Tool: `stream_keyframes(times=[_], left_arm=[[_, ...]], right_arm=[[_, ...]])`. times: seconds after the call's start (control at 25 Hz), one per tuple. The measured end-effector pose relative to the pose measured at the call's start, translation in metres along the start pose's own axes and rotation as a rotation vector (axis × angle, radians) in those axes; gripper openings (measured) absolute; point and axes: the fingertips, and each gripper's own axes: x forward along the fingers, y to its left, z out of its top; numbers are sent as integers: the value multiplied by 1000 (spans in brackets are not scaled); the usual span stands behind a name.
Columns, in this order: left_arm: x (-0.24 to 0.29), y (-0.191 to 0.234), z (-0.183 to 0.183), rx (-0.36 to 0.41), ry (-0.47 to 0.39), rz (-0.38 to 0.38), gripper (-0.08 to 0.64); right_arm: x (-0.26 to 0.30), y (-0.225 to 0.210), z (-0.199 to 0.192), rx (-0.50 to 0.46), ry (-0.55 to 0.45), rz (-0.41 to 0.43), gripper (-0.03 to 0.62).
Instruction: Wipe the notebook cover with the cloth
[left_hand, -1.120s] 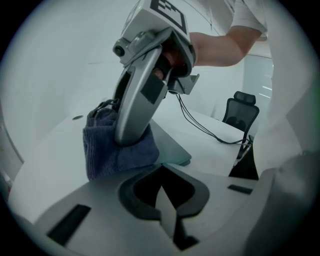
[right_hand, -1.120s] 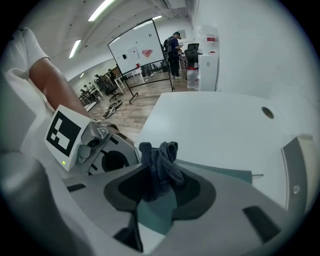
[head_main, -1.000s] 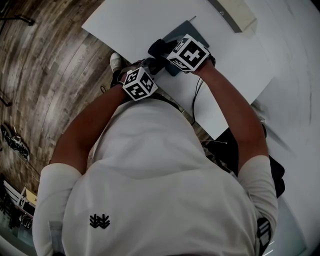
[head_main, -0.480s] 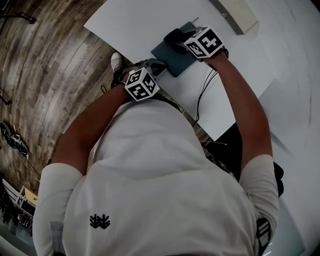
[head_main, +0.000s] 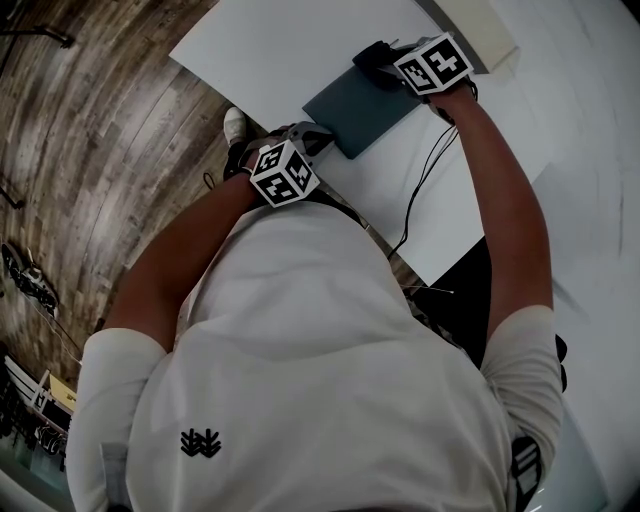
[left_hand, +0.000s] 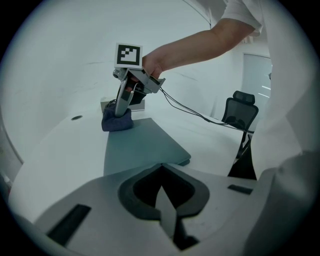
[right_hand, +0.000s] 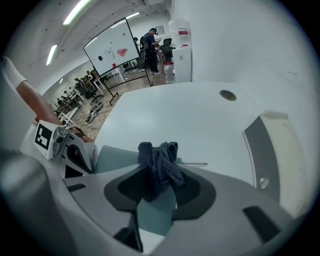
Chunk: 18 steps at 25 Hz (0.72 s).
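While clenched on the bunched dark-blue cloth (right_hand: 162, 157), pressing it down onto the far end of the teal notebook (head_main: 358, 108): right hand-held gripper (right_hand: 156, 174), reaching out over the white worktop (head_main: 270, 45). Notebook closed, flat on the worktop, not far from its near edge. At the notebook's near corner, left hand-held gripper (left_hand: 161, 167), jaws pressed together with nothing between them, tips just at the cover's edge; touching it or not, cannot tell. Black cable (head_main: 425, 185) trailing from the right hand-held gripper across the worktop. Black office chair (left_hand: 240, 112) off beyond the worktop's side.
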Motion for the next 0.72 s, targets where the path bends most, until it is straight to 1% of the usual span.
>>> stream_keyframes(times=[0.2,0.4,0.48,0.6,0.72], left_arm=[[0,1,0,-1,4,-3,6],[1,2,-2,-5,7,-3,6],[2,2,-2,-5,8,-3,6],[1,4,-5,-3,14,-1,6],[3,4,-7,-16,22,-12,6]], right_arm=[[-5,-27,1,20,-9,-46,135],[-9,-44,2,35,-36,-99,135],[-13,-50,2,43,-58,-139,135],[-23,-59,2,69,-112,-229,135],[-35,-64,-7,133,-191,-296,135]])
